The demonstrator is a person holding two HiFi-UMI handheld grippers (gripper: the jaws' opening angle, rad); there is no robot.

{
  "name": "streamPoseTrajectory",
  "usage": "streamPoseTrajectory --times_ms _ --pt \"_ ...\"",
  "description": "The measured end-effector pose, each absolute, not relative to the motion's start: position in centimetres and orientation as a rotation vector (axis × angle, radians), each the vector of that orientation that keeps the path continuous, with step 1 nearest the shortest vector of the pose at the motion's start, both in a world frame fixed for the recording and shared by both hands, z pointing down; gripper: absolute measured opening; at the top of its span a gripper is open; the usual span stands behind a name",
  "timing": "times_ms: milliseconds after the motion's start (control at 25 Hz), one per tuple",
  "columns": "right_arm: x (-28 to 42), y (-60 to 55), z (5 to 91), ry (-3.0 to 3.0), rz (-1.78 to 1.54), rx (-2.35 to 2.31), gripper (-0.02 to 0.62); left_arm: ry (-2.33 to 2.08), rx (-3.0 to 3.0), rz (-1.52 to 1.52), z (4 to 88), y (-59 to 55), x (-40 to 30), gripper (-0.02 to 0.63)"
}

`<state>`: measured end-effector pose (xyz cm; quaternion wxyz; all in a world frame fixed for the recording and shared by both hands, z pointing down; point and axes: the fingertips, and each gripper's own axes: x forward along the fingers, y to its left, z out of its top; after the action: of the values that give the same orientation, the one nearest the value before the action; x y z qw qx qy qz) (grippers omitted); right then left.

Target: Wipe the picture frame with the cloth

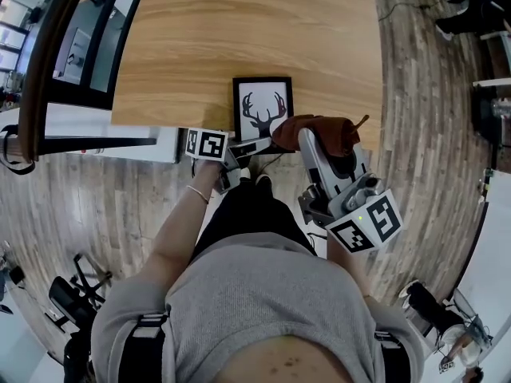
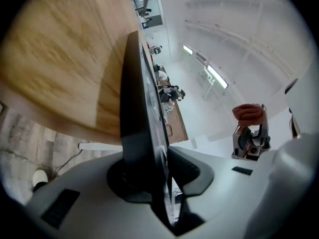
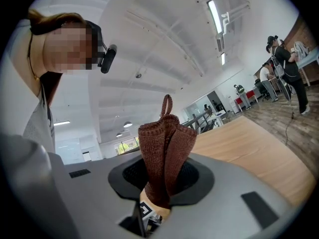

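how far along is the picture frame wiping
Done: the left gripper has its jaws clamped on the picture frame; the right gripper grips the cloth. In hand: the cloth is poised beside the frame, apart from its glass. Left: the wiping itself.

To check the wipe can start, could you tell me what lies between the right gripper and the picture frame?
Only the brown cloth, clamped by the right gripper and reaching the picture frame, as the head view shows.
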<state>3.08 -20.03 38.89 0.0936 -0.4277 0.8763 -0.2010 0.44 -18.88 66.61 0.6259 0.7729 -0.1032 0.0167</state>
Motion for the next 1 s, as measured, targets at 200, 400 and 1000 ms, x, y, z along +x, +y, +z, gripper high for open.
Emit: streamPoseTrajectory --times_ms 200,400,1000 --pt "3.0 -19.9 39.0 2.601 -0.603 -1.272 0.097 -0.176 1.741 -0.06 65.8 -18.9 0.5 0.034" --pt "3.0 -19.9 38.9 2.598 -0.607 -1.268 0.097 -0.161 1.784 -0.08 65.1 -18.7 0.3 0.034" --pt "3.5 -17.3 32.7 2.579 -0.341 -1.248 0.097 0.066 2.189 -0.17 49.3 -18.2 3.2 0.02"
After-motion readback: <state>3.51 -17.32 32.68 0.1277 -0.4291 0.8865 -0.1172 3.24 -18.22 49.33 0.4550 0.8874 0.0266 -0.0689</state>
